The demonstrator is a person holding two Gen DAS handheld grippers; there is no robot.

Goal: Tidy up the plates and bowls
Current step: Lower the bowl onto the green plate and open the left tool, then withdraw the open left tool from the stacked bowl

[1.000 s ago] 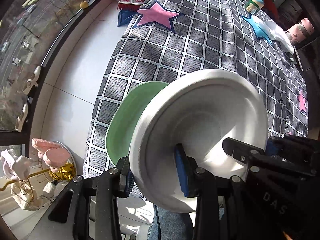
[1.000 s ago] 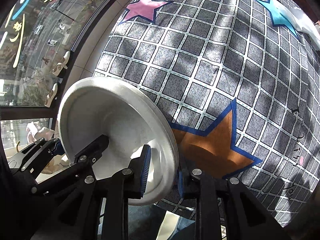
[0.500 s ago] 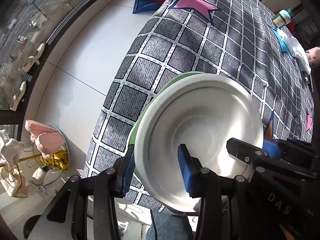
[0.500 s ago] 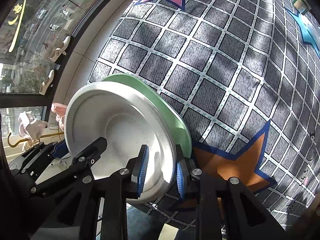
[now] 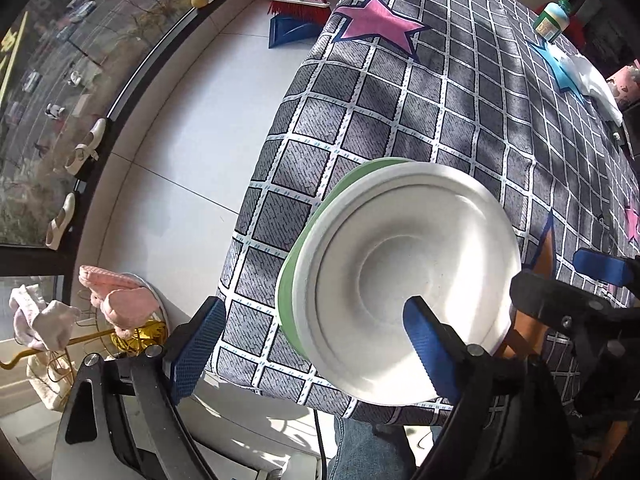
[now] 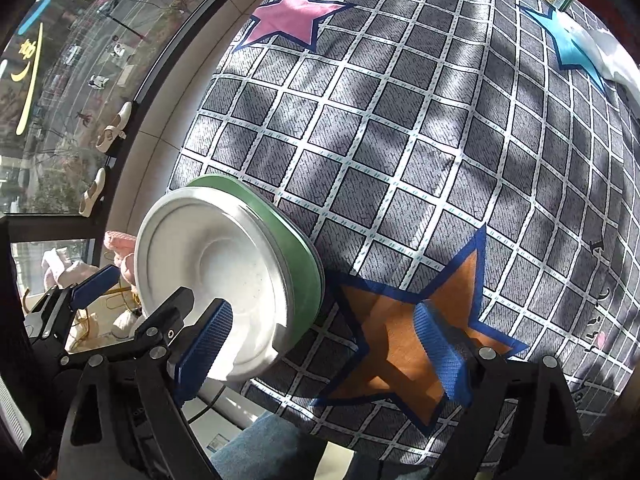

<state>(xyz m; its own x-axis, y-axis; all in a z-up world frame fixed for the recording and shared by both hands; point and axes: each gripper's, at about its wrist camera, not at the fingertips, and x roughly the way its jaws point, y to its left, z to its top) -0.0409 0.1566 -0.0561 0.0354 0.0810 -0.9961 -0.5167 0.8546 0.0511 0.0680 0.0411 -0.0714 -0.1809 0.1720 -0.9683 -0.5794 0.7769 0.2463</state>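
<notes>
White plate (image 5: 404, 292) sits nested on the green plate (image 5: 316, 240) at the near left corner of the table (image 5: 460, 120), at about 7 o'clock in the right wrist view, and the pair looks to overhang the checked cloth's edge slightly. Both sets of jaws are opening. The left gripper (image 5: 312, 344) stands wide, one blue pad off the stack's outer side and the other above the white plate's well, touching nothing that can be seen. The right gripper (image 6: 320, 344) is likewise spread, the stack's rim between its pads but not pinched. The step in hand appears to be letting go of the stacked plates. Doing it well probably means lifting both grippers straight up, so no pad drags the rim, then checking that the stack rests level and far enough in from the edge
</notes>
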